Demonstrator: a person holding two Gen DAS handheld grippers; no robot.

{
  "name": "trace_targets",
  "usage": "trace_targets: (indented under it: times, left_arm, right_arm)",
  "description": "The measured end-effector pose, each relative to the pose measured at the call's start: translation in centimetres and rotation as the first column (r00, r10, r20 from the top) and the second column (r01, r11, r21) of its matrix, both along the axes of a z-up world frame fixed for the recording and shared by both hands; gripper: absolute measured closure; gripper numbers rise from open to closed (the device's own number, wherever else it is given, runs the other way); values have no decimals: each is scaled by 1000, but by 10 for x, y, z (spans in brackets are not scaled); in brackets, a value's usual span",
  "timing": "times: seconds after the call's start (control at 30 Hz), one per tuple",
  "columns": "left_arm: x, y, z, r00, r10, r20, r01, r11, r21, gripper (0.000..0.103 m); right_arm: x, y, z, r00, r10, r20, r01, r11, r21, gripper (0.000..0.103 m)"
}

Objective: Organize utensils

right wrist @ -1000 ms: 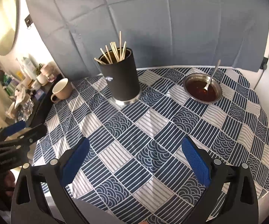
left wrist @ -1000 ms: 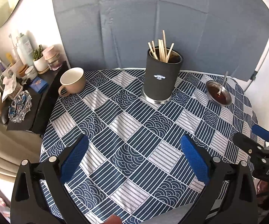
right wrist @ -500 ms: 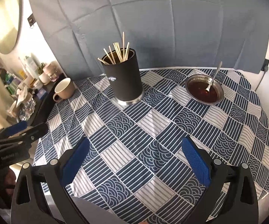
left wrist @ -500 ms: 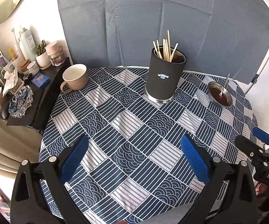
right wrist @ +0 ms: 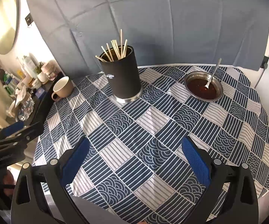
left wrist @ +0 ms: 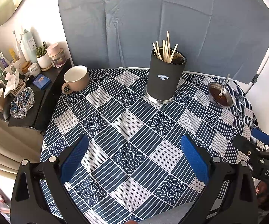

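the right gripper hangs above the near edge of the bench with its blue pads wide apart and nothing between them; the left gripper hangs the same way, pads spread and empty, just off to the other side. taking the black utensil holder as the landmark, it stands upright at the far middle of the bench, well apart from both grippers, with a bundle of chopsticks fanning out of its mouth. the one utensil out of place is the spoon, which sits in the metal bowl of dark sauce to the right of the holder, its scoop down in the sauce and its handle leaning up and away toward the far right. a beige mug sits to the left of the holder, at the bench edge. the bowl lies ahead and to the right of the right gripper, and from the left wrist view it is farther off, beyond the holder's right side, so the right gripper looks the nearer one for the spoon. the handle's slant means the pads would likely need to close across its raised end, clear of the sauce.
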State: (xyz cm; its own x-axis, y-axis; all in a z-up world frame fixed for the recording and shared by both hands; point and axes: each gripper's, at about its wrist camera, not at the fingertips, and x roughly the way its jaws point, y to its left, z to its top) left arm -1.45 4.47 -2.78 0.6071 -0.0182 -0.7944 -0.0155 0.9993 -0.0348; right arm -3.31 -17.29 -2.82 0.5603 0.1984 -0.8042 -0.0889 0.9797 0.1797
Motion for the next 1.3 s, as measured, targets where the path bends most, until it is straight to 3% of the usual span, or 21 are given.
trace_targets:
  times: [0.73,1.3]
  left_arm:
    - [0,-7,-1,999,-30,-12,30,1000,7,6]
    - [2,-1,-6,999,-14,-37,13,999,-34,6]
  right_arm:
    - [-3,0,-1,1000,-3,-1,3,1000,-22,8]
    - [-1,4,-6,1000,19,-23,-19,999,-32,8]
